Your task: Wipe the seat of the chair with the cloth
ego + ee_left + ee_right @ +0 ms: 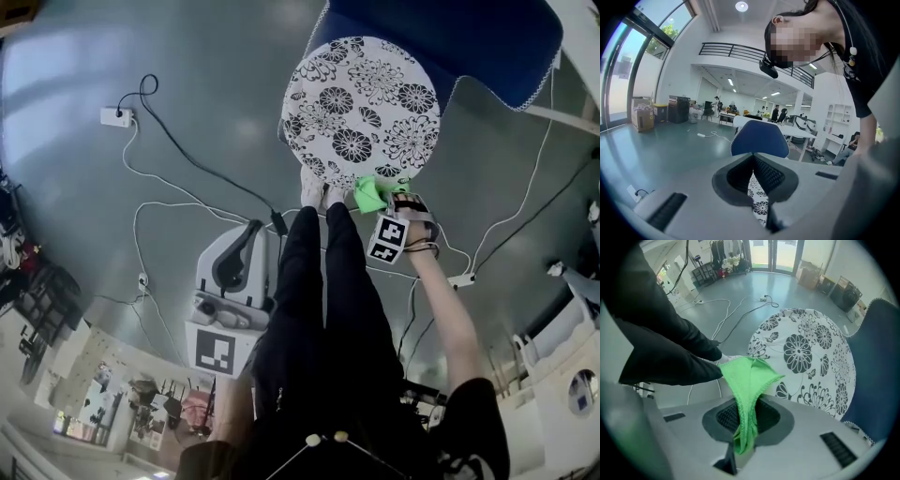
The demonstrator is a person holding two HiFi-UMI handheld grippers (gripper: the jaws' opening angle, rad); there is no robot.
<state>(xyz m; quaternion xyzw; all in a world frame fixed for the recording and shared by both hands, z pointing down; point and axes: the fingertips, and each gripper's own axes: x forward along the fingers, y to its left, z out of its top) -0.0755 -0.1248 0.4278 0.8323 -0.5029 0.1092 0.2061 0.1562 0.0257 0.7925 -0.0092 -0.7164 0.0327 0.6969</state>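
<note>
The chair's round black-and-white flowered seat (361, 108) stands in front of my feet, its blue backrest (441, 37) on the far side. My right gripper (384, 203) is shut on a bright green cloth (369, 194), which hangs at the seat's near edge. In the right gripper view the cloth (750, 380) is pinched between the jaws of the right gripper (747, 406) and fans out just short of the seat (811, 352). My left gripper (251, 231) hangs shut and empty over the floor left of my legs. In its own view the left gripper (752, 171) points at the backrest (759, 139).
My black-trousered legs (323, 281) stand between the two grippers, feet against the seat's near edge. Cables run over the grey floor to a power strip (116, 116) at the left and another power strip (461, 279) at the right. White furniture (572, 337) stands at the far right.
</note>
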